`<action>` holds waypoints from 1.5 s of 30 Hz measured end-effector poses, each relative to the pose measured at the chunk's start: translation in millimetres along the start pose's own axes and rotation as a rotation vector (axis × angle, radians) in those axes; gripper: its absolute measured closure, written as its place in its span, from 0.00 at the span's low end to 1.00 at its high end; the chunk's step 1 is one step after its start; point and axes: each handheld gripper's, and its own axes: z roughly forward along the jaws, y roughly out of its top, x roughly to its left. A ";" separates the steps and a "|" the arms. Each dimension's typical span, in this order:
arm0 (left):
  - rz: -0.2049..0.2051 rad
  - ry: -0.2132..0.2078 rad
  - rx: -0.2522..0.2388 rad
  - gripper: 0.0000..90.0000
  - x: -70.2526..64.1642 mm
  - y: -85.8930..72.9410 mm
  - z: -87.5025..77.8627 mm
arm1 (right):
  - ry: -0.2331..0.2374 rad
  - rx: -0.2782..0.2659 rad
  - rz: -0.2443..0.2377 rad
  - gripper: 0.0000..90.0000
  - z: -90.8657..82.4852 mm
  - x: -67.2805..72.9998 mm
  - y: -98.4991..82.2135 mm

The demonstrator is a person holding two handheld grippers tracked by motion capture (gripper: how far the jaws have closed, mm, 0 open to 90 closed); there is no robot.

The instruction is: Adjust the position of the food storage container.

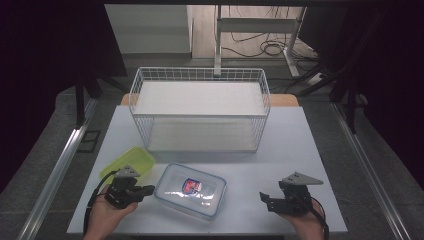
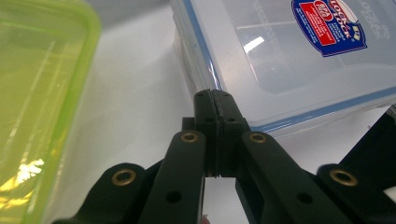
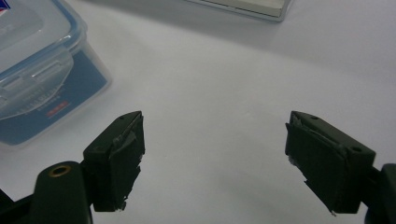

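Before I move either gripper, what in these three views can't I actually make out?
- Clear container: whether anything is inside; in the high view, glare and its label cover the lid.
- Left gripper: whether its shut tips touch the container wall; in the left gripper view the jaws cover that spot.
- Green container: cut off by the frame's left edge there.
- Wire basket: in the right gripper view, just a corner at the top edge.

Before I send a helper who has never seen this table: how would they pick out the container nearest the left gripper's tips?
Start at the white wire basket at the back of the table. In front of it lie two containers; take the clear lidded one at the front middle. Unlike the yellow-green container to its left, it has a blue-edged lid with a red and blue label.
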 end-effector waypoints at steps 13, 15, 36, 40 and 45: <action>0.043 -0.051 0.006 1.00 -23.4 10.6 15.2 | 0.002 0.004 -0.001 0.23 0.7 0.7 -0.1; 0.047 -0.056 0.006 1.00 -25.8 12.3 17.3 | 0.004 0.002 -0.002 0.23 0.4 0.7 0.0; -0.035 -0.020 -0.131 0.38 -15.9 11.3 6.1 | 0.382 0.096 -0.274 0.99 -8.9 72.1 5.6; -0.027 -0.027 -0.117 0.34 -16.3 11.2 8.8 | 0.427 0.151 -0.322 0.99 9.3 90.7 -0.1; -0.039 -0.028 -0.130 0.33 -16.7 9.3 11.8 | 0.438 0.179 -0.325 0.99 23.6 97.7 -3.8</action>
